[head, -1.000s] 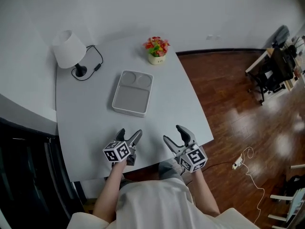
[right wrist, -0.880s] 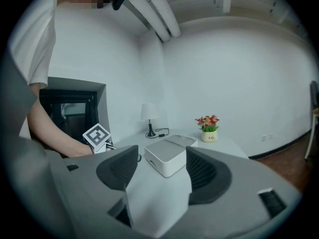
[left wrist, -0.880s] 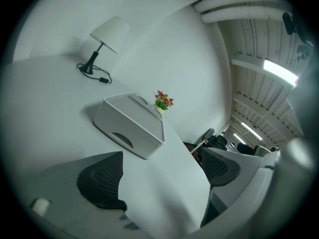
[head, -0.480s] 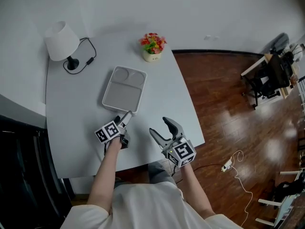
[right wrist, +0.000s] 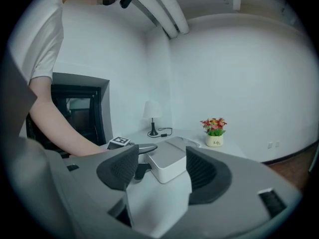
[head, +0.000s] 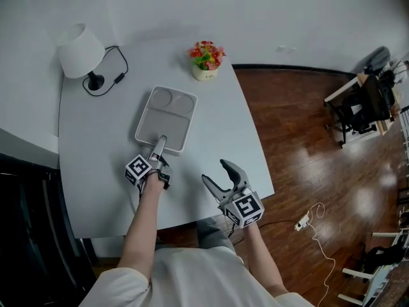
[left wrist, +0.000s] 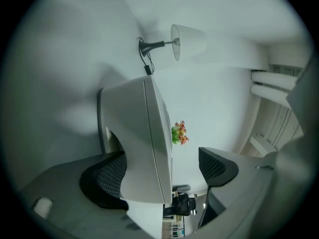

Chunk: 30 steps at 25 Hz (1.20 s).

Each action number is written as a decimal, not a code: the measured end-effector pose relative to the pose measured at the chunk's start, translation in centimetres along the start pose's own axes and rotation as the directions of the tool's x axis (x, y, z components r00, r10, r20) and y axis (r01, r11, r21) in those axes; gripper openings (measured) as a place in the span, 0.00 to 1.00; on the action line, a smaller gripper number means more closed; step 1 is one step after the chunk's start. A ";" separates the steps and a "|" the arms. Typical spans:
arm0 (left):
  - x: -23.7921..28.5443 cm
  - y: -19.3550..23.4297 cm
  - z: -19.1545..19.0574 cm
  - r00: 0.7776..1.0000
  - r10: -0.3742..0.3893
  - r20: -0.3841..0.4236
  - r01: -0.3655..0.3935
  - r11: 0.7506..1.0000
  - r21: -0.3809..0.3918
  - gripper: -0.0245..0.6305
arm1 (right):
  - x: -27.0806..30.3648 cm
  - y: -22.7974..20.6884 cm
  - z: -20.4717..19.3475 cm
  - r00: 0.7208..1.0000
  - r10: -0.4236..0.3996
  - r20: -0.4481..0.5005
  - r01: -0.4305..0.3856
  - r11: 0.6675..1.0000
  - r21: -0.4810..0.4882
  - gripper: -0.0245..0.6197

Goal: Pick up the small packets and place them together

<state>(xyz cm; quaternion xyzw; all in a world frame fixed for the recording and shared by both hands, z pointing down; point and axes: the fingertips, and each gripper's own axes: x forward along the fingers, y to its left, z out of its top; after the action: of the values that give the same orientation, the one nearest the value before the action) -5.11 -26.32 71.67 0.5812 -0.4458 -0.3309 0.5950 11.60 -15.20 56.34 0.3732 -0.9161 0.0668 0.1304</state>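
Head view: left claw [head: 158, 149] closing, tray [head: 165, 117] rim between; right claw [head: 216, 171] spread; lamp [head: 80, 47], flowerpot [head: 206, 62] beyond.

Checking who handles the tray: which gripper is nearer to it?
Left. The left gripper is at the tray's near edge, jaws closing with the rim between them. The right gripper hovers open, off the tray's near right corner, apart from it.

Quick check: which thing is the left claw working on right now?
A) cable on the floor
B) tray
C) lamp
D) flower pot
B: the left claw is closing with the near rim of the tray between its jaws, and one pad is clearly not on it yet.
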 end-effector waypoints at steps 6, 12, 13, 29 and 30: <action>-0.6 1.8 0.9 0.999 -0.017 0.045 0.022 0.992 -0.122 0.55 | -0.2 -0.2 -0.7 1.000 -0.010 -0.013 0.010 1.000 0.020 0.49; -0.8 2.1 0.8 0.999 -0.023 0.038 0.027 0.994 -0.108 0.43 | -0.1 0.0 -0.6 1.000 -0.006 -0.008 0.006 1.000 0.028 0.49; -0.9 2.0 0.8 0.999 -0.026 0.038 0.030 0.994 -0.106 0.42 | 0.0 0.1 -0.6 1.000 -0.005 -0.008 0.005 1.000 0.029 0.49; -2.2 2.4 0.5 0.999 -0.027 0.041 0.030 0.996 -0.078 0.39 | 0.4 1.5 0.4 1.000 0.010 -0.016 -0.010 1.000 -0.024 0.49; -2.3 2.4 0.4 0.999 -0.025 0.039 0.028 0.996 -0.079 0.39 | 0.5 1.7 0.5 1.000 0.014 -0.017 -0.015 1.000 -0.026 0.49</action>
<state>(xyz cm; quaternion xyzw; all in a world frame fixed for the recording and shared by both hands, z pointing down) -6.66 -24.08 73.64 0.5566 -0.4356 -0.3673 0.6045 9.97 -14.48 56.02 0.3643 -0.9184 0.0589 0.1426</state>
